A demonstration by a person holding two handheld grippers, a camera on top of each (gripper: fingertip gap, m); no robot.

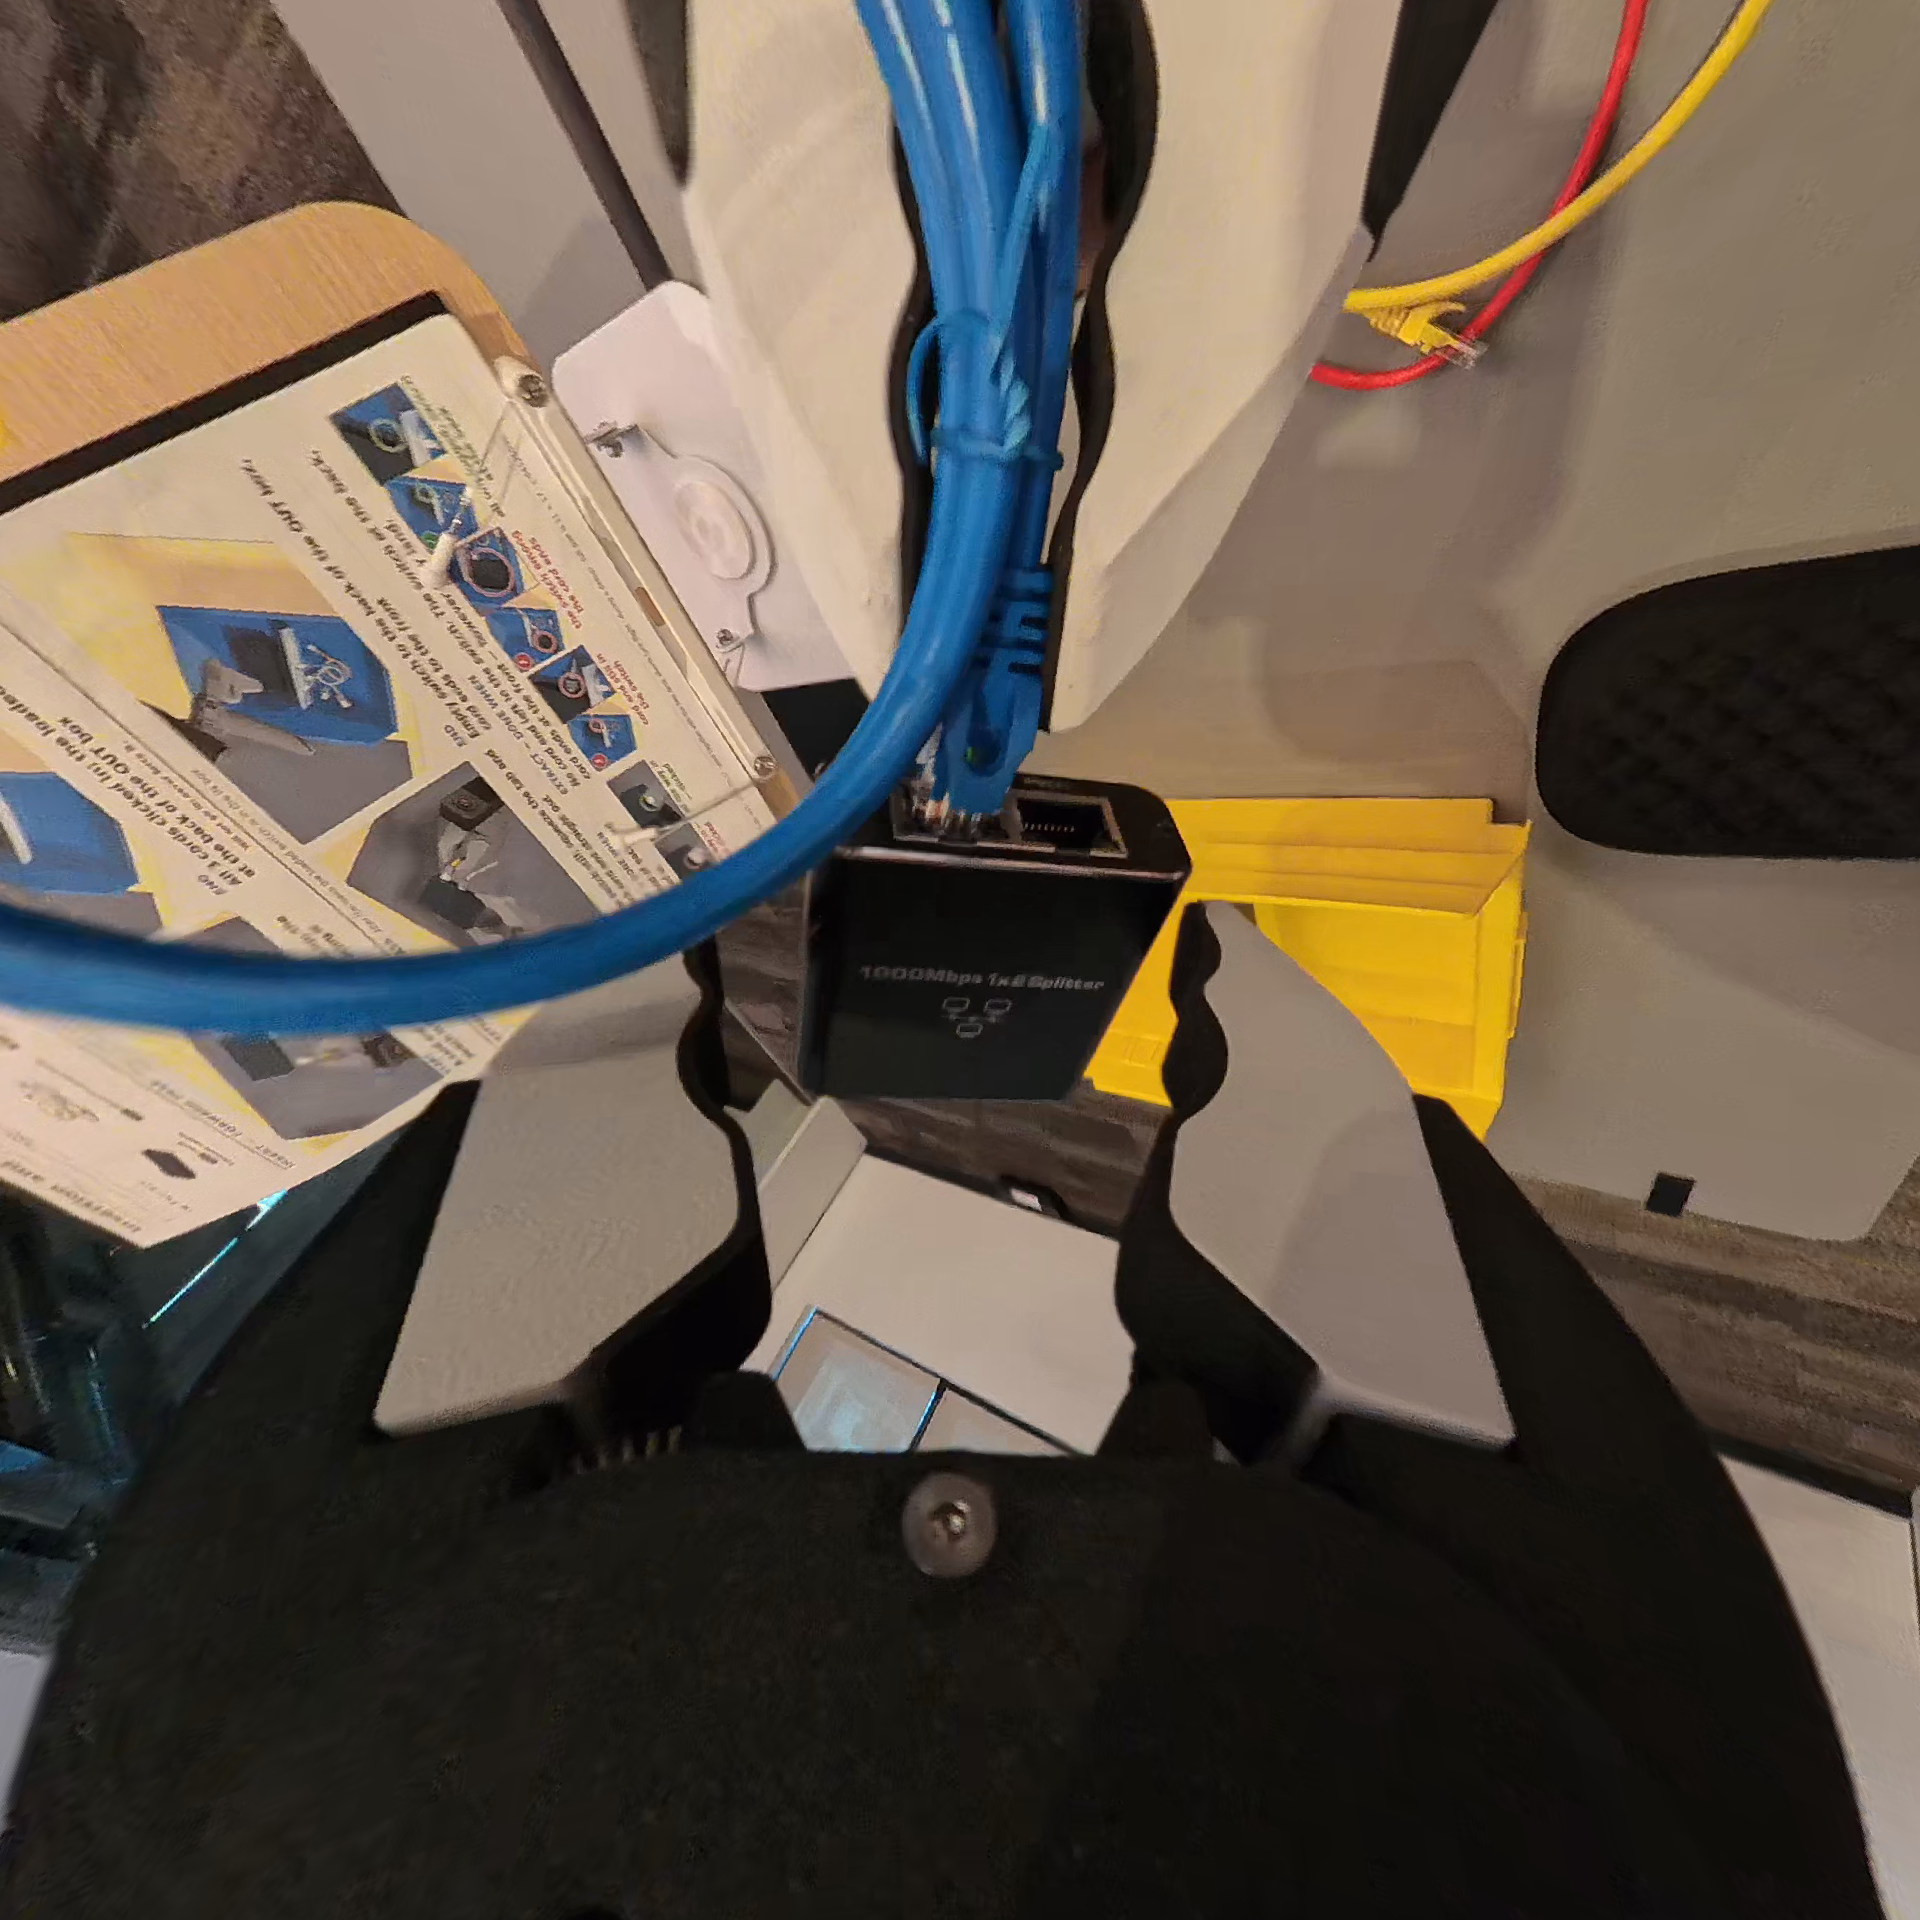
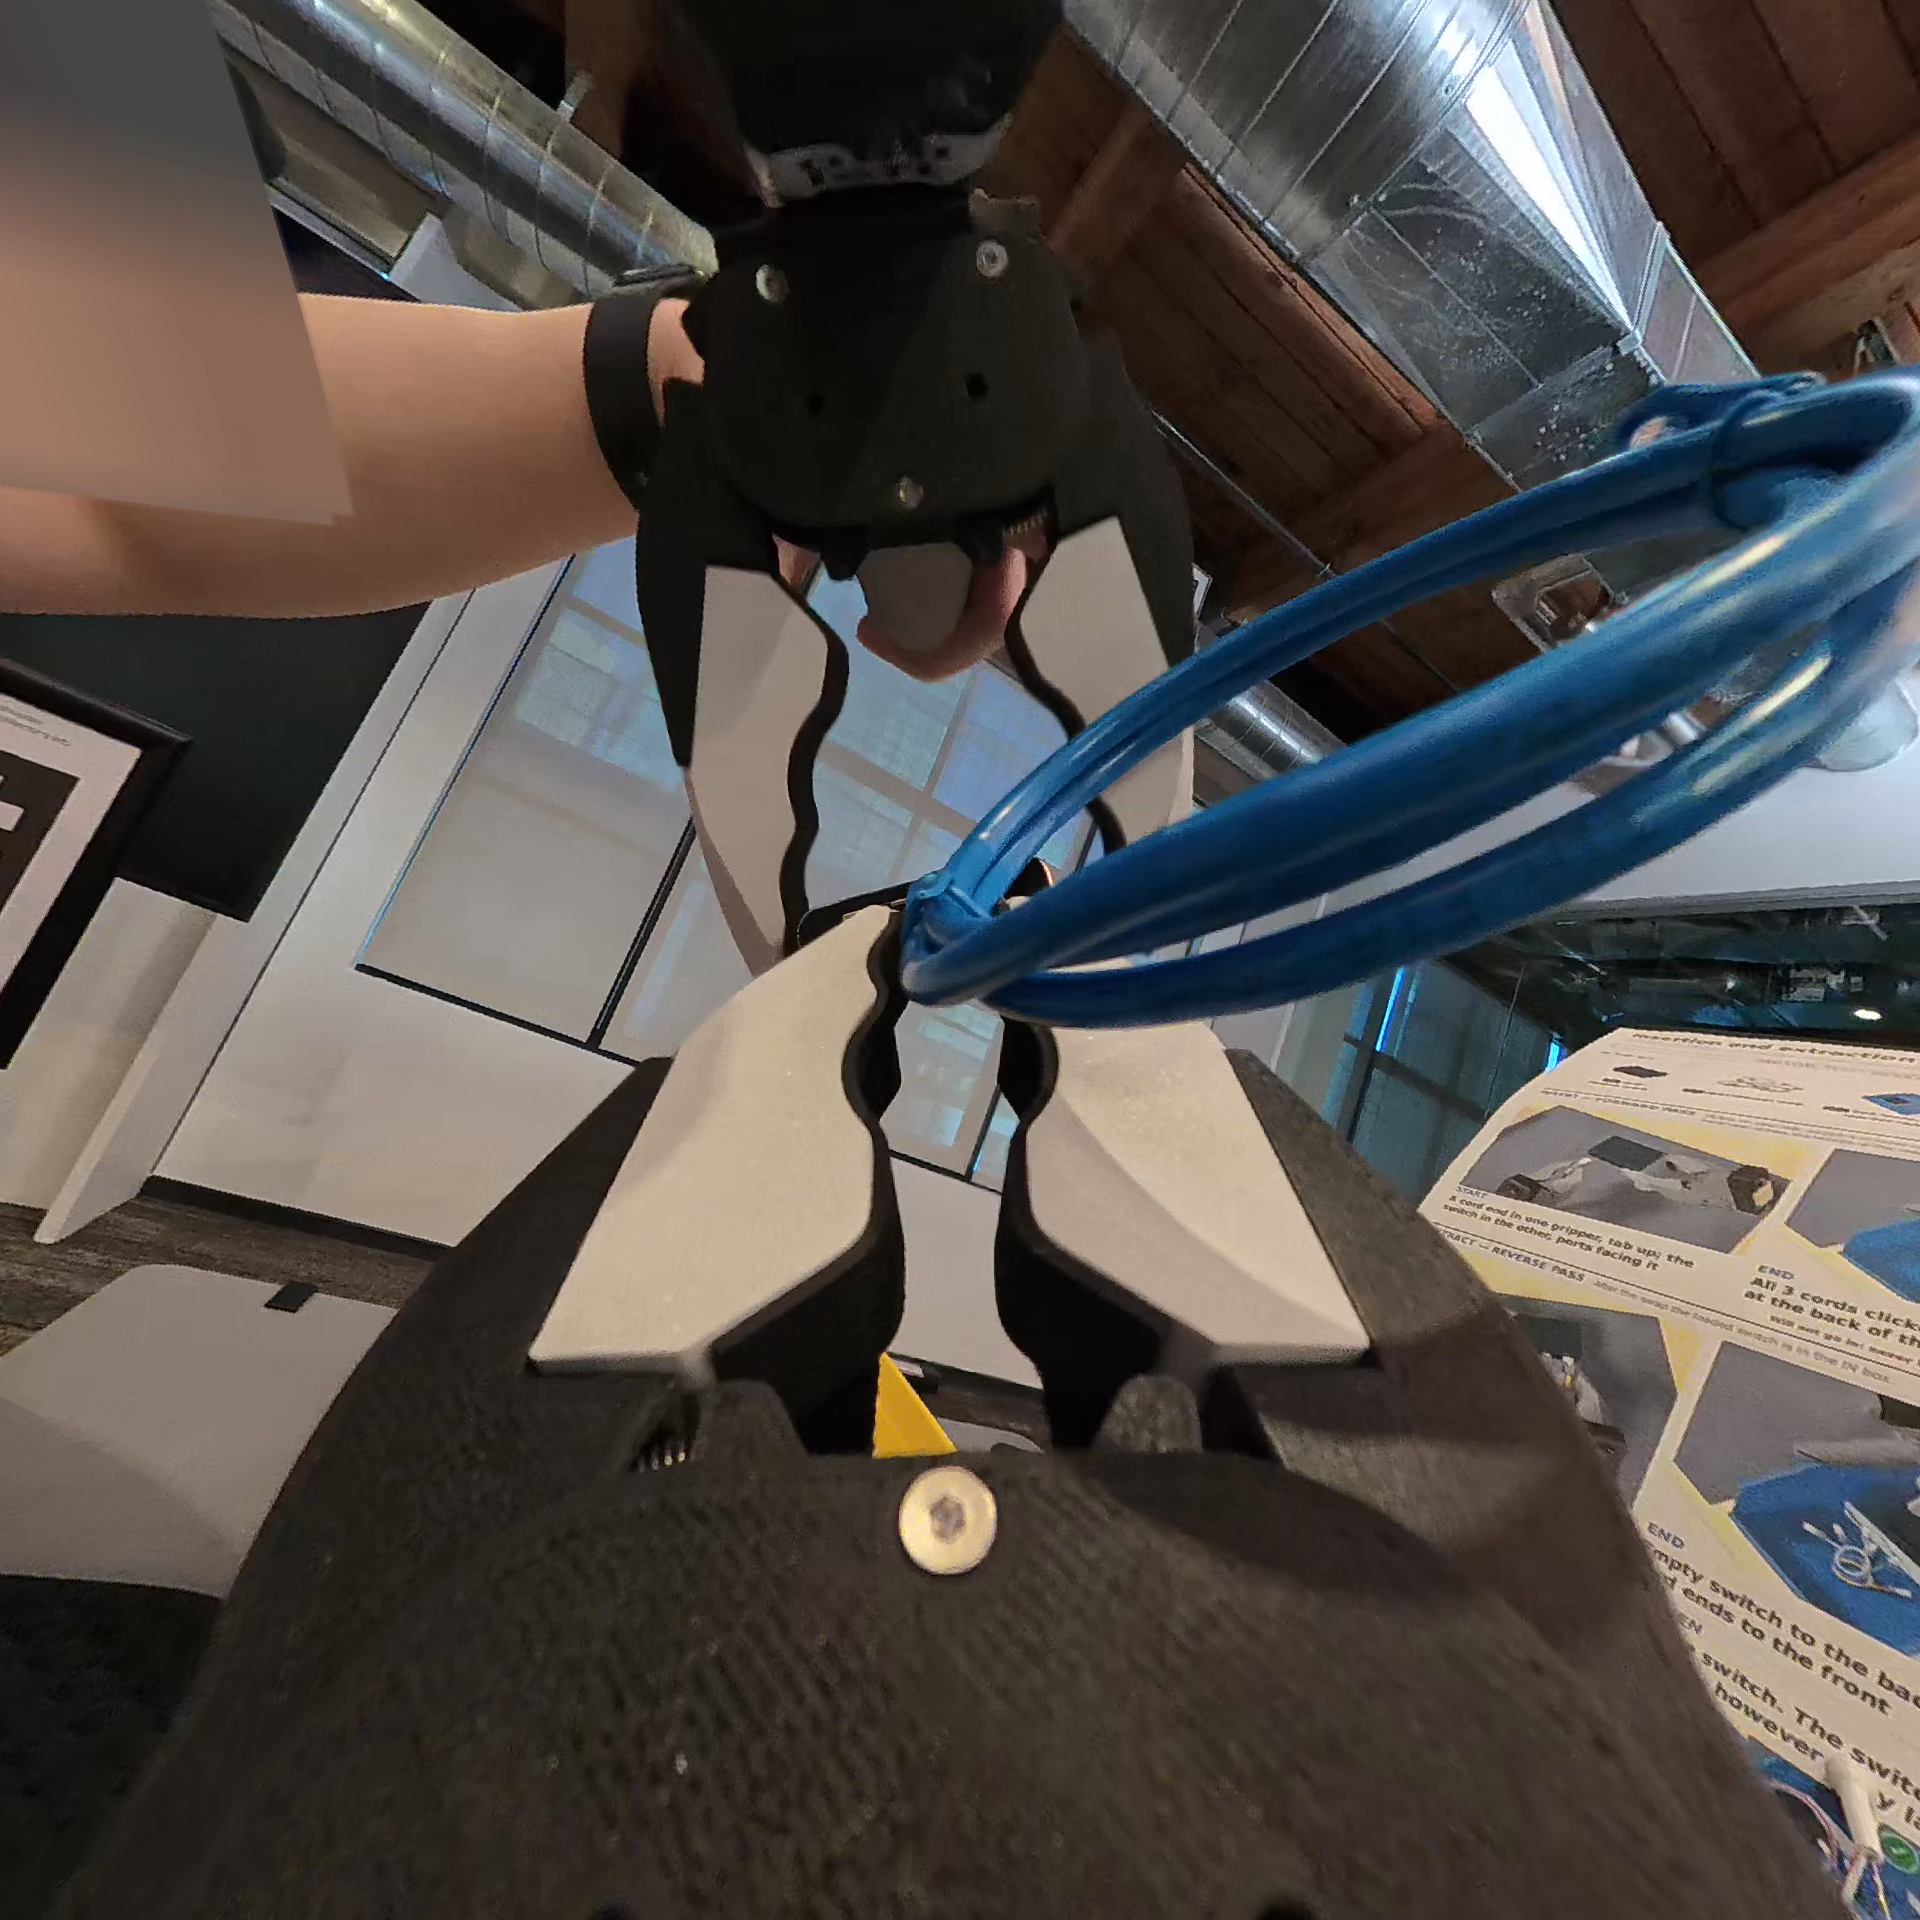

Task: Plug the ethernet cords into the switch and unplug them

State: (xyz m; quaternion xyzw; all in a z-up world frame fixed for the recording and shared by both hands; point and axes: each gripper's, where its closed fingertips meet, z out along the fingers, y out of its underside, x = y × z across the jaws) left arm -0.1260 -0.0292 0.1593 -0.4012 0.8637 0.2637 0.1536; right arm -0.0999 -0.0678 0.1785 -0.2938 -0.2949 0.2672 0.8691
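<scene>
Two grippers meet over a grey table (image 1: 1662, 623).
The left gripper (image 1: 951, 977) clamps a black switch (image 1: 977, 966); the right gripper (image 2: 940, 997) pinches a blue cord (image 2: 1351, 831) under ceiling ducts (image 2: 1403, 208).

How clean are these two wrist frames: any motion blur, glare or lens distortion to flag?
Left wrist view: the blue ethernet cord sweeping across is smeared by motion, the small black box-shaped switch is slightly soft, and the edges bend with fisheye. Right wrist view: the looped blue cord is blurred, bright windows backlight the grey fingers, and the shiny metal duct glares.
</scene>
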